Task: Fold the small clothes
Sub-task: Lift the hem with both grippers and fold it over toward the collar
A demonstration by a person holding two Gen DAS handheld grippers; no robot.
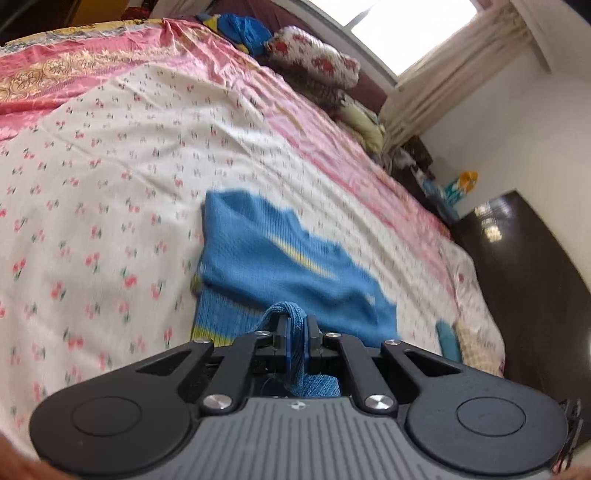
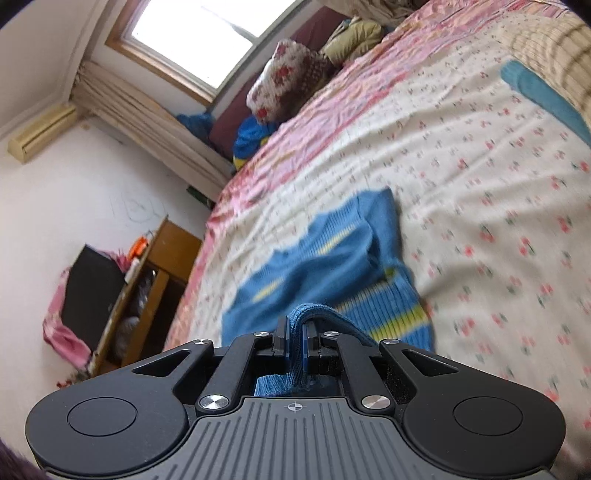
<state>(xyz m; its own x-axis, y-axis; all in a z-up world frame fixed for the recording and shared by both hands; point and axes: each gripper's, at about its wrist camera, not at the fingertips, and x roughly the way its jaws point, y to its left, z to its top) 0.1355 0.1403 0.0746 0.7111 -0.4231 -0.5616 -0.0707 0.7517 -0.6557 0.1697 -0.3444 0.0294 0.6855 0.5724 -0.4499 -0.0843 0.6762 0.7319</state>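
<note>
A small blue knitted sweater [image 1: 280, 258] with yellow stripes lies partly doubled over on the flowered bedsheet [image 1: 110, 177]. My left gripper [image 1: 295, 325] is shut on a bunched edge of this sweater, and the knit loops over its fingertips. In the right wrist view the same blue sweater [image 2: 314, 258] spreads ahead with its yellow-striped ribbed hem to the right. My right gripper [image 2: 295, 325] is likewise shut on a gathered edge of it. Both views are tilted and blurred.
Floral pillows [image 1: 317, 59] and a blue bundle of cloth [image 1: 240, 31] sit at the head of the bed. A teal cloth [image 2: 543, 92] and a checked blanket [image 2: 550, 48] lie near the bed's edge. A wooden cabinet [image 2: 147, 288] stands beside the bed.
</note>
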